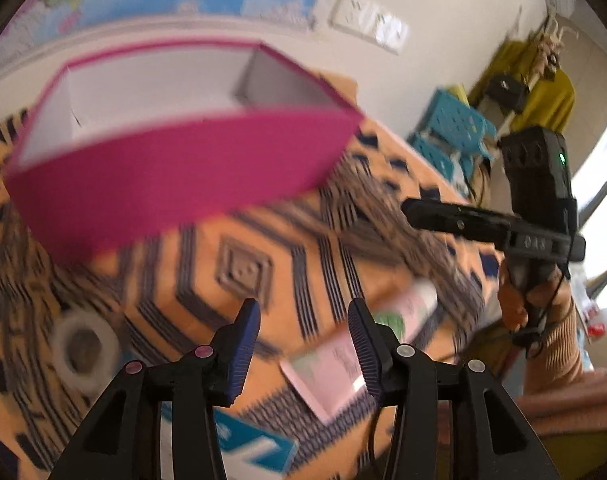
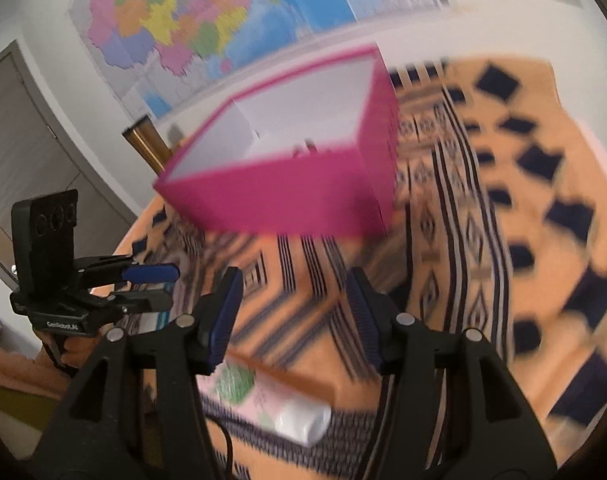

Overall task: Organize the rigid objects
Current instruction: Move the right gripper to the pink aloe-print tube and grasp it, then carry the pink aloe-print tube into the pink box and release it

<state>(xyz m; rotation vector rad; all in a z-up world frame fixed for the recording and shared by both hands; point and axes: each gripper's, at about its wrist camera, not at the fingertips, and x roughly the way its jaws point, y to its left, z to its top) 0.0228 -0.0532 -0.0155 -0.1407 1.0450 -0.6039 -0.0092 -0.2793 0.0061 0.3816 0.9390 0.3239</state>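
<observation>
A magenta open box (image 1: 175, 184) with a white inside stands on the orange patterned cloth; it also shows in the right wrist view (image 2: 287, 196). My left gripper (image 1: 303, 344) is open and empty, held above the cloth in front of the box. Below it lie a pink flat pack (image 1: 327, 376), a pink tube (image 1: 415, 308), a tape roll (image 1: 83, 348) and a blue-white box (image 1: 255, 448). My right gripper (image 2: 291, 320) is open and empty above the pink tube (image 2: 279, 404). The right gripper shows at the right of the left wrist view (image 1: 483, 224). Both views are blurred.
The orange cloth (image 2: 503, 240) covers the table. A map (image 2: 191, 20) hangs on the wall behind. Blue crates (image 1: 451, 136) and yellow clothing (image 1: 543, 96) stand at the far right. A brass post (image 2: 147, 148) stands behind the box.
</observation>
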